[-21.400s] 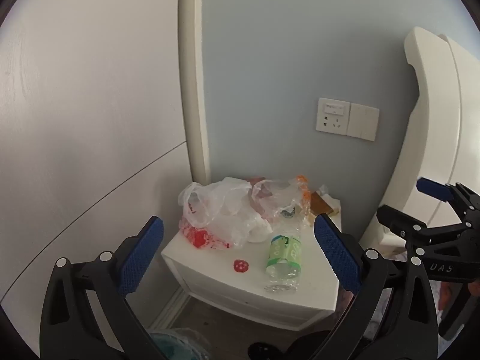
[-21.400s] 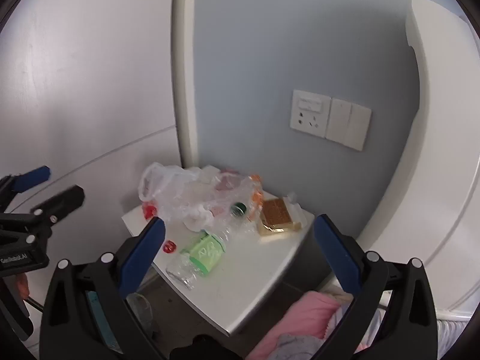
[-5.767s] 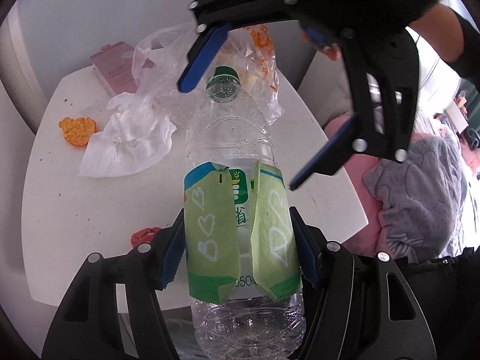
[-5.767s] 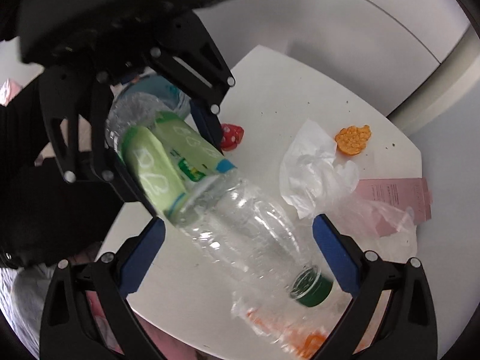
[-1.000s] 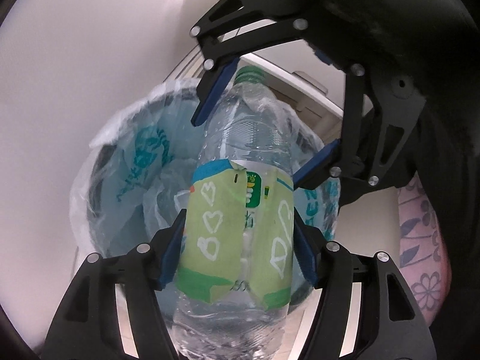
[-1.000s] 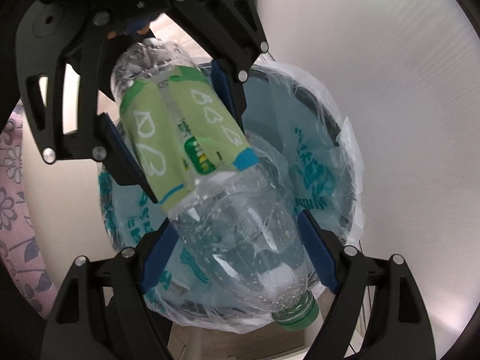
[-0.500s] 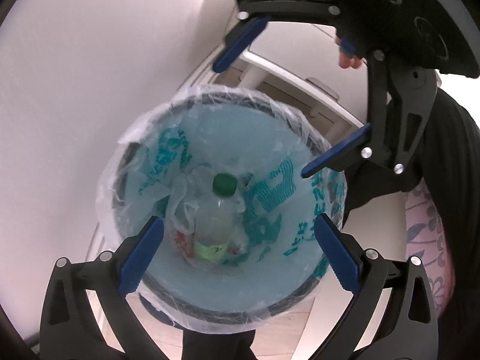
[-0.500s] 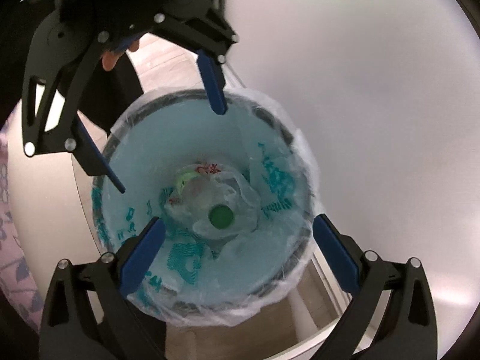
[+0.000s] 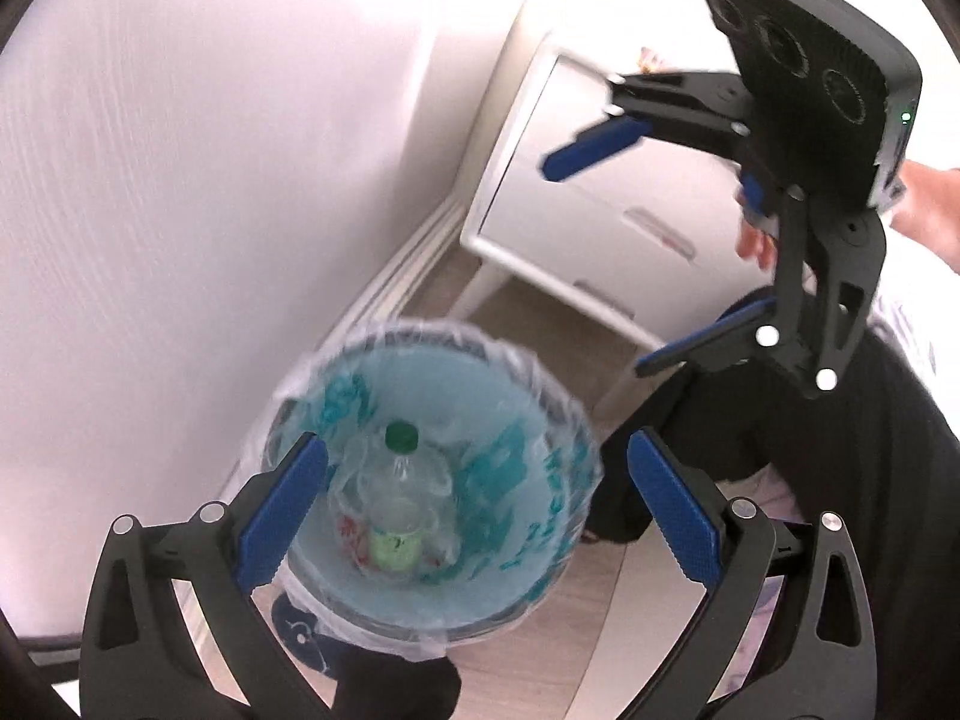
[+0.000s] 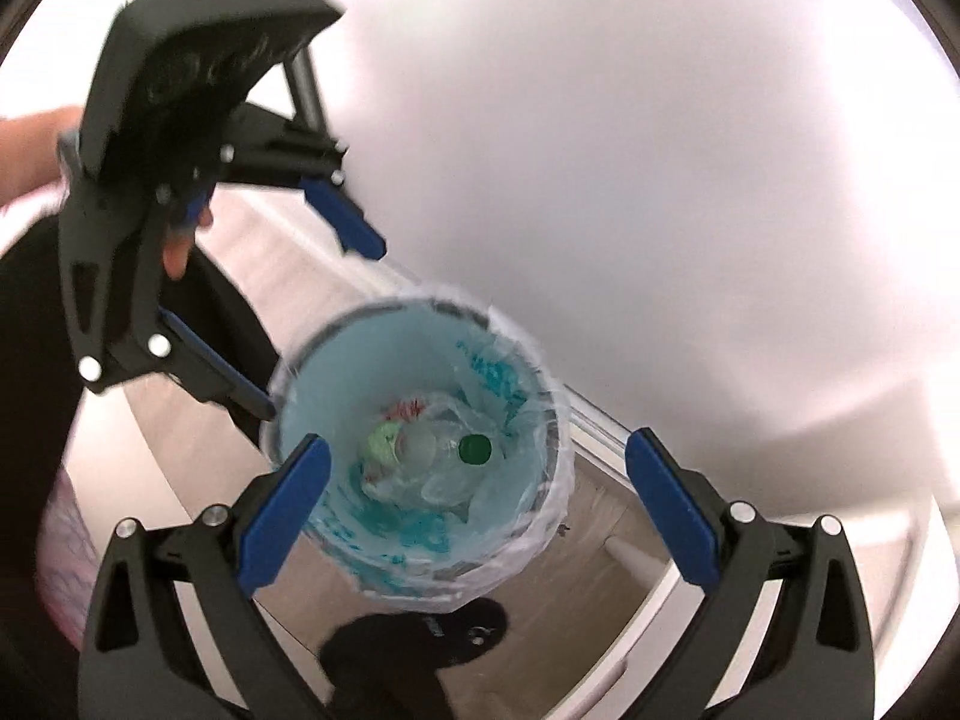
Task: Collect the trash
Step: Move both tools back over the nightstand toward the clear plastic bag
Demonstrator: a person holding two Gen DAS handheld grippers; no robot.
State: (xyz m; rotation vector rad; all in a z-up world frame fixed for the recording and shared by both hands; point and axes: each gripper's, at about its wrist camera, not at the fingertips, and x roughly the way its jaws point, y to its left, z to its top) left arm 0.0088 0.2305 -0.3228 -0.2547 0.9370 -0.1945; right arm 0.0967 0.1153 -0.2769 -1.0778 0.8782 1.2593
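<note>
While both grippers hang spread and empty above it, the bottle point(image 9: 393, 510) stands inside the lined bin point(image 9: 558, 420), green cap up, among crumpled plastic and a scrap with red print. Left gripper point(image 9: 474, 504): jaws wide apart, nothing between them; within the past second they have been opening, and the bottle lies well below, at about 11 o'clock from the gap's middle in the left wrist view. Right gripper point(image 10: 477, 501): likewise fully spread and empty, its jaws also having just opened; in the right wrist view the green cap point(image 10: 474, 449) sits just above the gap's middle, at 12 o'clock, deep in the bin. Each gripper appears in the other's view, at 2 o'clock in the left and at 10 o'clock in the right, both clear of the bin's rim. Progress, as judged: this item is delivered, so one collecting step is complete. Whether more rubbish remains cannot be told, since the top of the white bedside cabinet point(image 9: 600, 252), at 1 o'clock beside the bin, is hardly visible.
</note>
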